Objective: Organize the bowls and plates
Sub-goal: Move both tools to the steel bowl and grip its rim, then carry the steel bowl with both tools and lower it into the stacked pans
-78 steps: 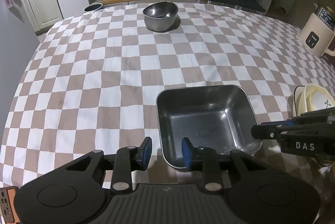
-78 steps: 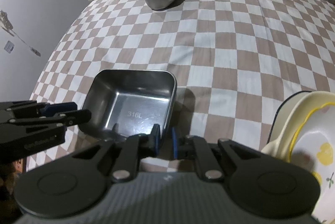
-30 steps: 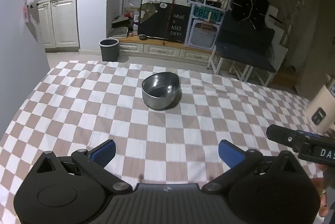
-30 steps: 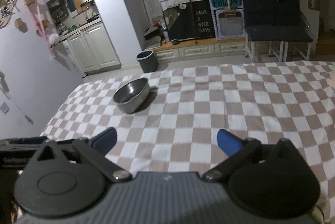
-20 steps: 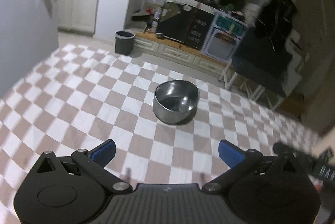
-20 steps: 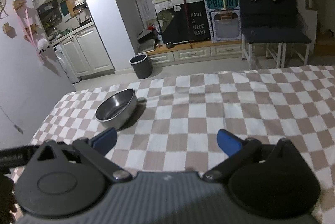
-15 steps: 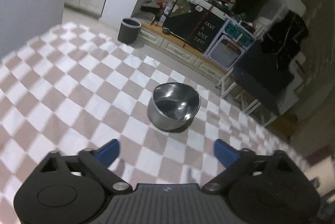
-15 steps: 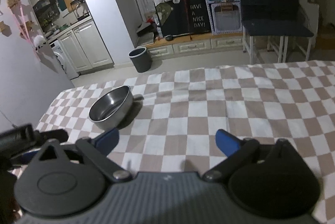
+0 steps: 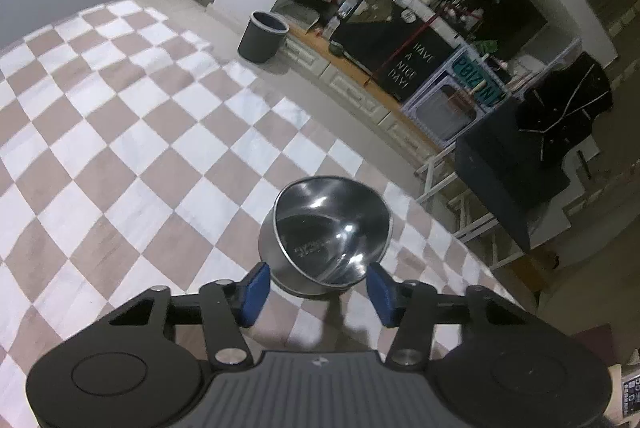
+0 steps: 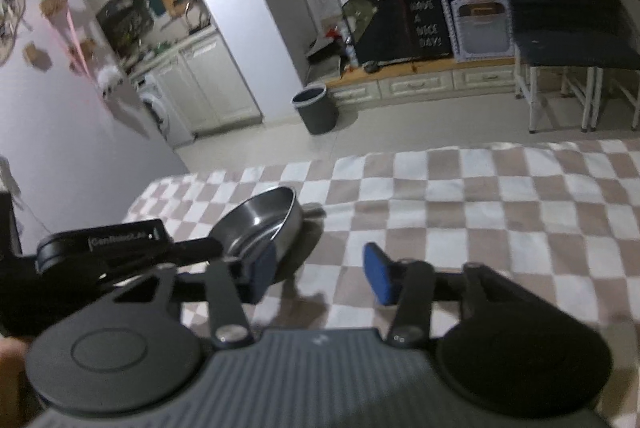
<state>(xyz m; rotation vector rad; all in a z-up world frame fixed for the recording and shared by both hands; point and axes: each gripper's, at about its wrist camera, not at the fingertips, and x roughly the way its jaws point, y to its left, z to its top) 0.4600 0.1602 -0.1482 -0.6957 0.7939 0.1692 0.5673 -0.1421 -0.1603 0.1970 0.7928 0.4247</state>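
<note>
Left wrist: bowl (image 9: 328,232) seemingly between claw (image 9: 318,290) tips.

A glossy metal bowl (image 9: 330,228) sits on a matt checked cloth (image 9: 120,155).

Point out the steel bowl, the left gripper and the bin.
steel bowl (image 9: 332,232), left wrist view, on its shiny inner wall.
left gripper (image 9: 318,288), left wrist view, midway between the blue fingertips, jaws apart.
bin (image 10: 316,109), right wrist view, on its dark side wall.
</note>
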